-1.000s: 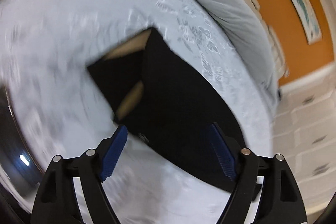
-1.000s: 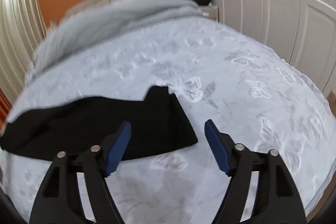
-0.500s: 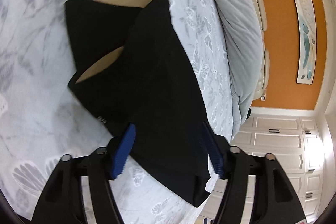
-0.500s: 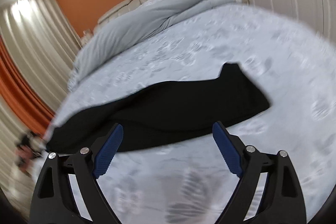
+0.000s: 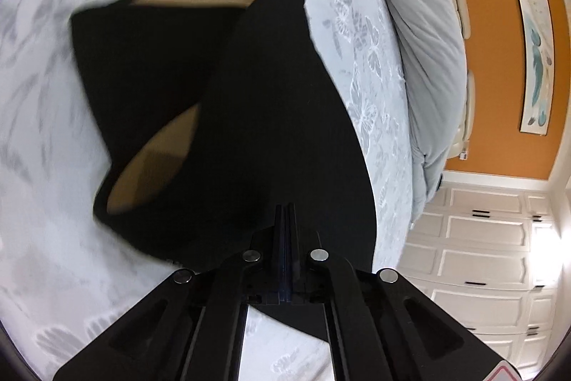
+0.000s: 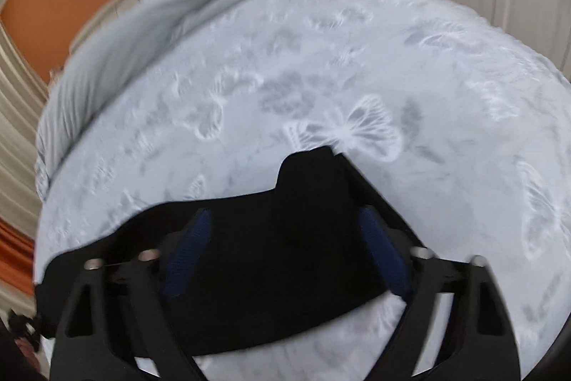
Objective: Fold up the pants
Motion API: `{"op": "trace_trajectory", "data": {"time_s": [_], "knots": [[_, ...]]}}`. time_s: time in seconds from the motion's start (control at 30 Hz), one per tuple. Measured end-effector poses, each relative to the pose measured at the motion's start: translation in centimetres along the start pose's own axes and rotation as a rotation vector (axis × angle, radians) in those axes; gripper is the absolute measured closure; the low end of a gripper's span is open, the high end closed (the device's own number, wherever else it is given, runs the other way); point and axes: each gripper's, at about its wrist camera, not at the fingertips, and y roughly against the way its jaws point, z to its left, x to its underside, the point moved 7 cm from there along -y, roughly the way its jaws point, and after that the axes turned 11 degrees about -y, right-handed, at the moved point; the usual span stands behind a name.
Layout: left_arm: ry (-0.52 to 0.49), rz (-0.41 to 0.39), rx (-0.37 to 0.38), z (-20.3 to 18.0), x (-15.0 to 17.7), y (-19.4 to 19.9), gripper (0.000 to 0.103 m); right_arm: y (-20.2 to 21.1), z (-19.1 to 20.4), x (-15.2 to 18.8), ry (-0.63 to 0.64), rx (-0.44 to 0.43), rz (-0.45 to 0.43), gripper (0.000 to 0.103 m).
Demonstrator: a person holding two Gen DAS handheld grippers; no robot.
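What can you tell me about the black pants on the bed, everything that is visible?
The black pants are of matte, soft-looking cloth with a tan lining that shows at two openings. They lie flat, folded lengthwise, on the pale butterfly-print bedspread. The left tongs are shut at the cloth; whether they pinch it is unclear. The right tongs straddle the other end, jaws closing, with cloth between them.

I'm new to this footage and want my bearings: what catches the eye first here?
The black pants dominate, lying folded on the pale butterfly-print bedspread, tan lining showing at their open ends. The left gripper is shut over the black cloth, though whether it pinches any is hard to tell. The right gripper is closing with the pants' other end between its blue pads. Behind stands an orange wall.
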Motion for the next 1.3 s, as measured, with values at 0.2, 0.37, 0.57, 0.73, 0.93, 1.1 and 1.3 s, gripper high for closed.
{"op": "trace_trajectory", "data": {"time_s": [0.2, 0.37, 0.57, 0.73, 0.93, 1.1, 1.3], "knots": [[-0.210, -0.164, -0.053, -5.1, -5.5, 6.5, 0.103, 5.2, 4.8, -4.5, 0.058, -0.244, -0.161, 0.103], [-0.331, -0.187, -0.165, -4.7, -4.7, 11.1, 0.096, 13.7, 0.4, -4.6, 0.149, -0.138, -0.376, 0.092], [-0.177, 0.024, -0.034, -1.2, 2.8, 5.5, 0.027, 10.1, -5.7, 3.5, 0.105, -0.031, -0.186, 0.091], [-0.036, 0.115, -0.083, 1.3, 4.3, 1.3, 0.023, 7.9, -3.1, 8.4, 0.161, -0.094, -0.064, 0.091], [0.042, 0.076, -0.046, 2.2, 3.9, 1.0, 0.052, 8.2, -0.3, 9.6, 0.192, -0.150, -0.052, 0.041], [-0.025, 0.022, 0.006, -1.0, 0.7, 1.5, 0.096, 6.8, 3.4, 6.6, 0.136, -0.226, -0.004, 0.035], [-0.094, -0.023, -0.007, -4.4, -2.8, 2.0, 0.098, 1.0, 2.4, 1.3, 0.168, 0.080, -0.078, 0.015]]}}
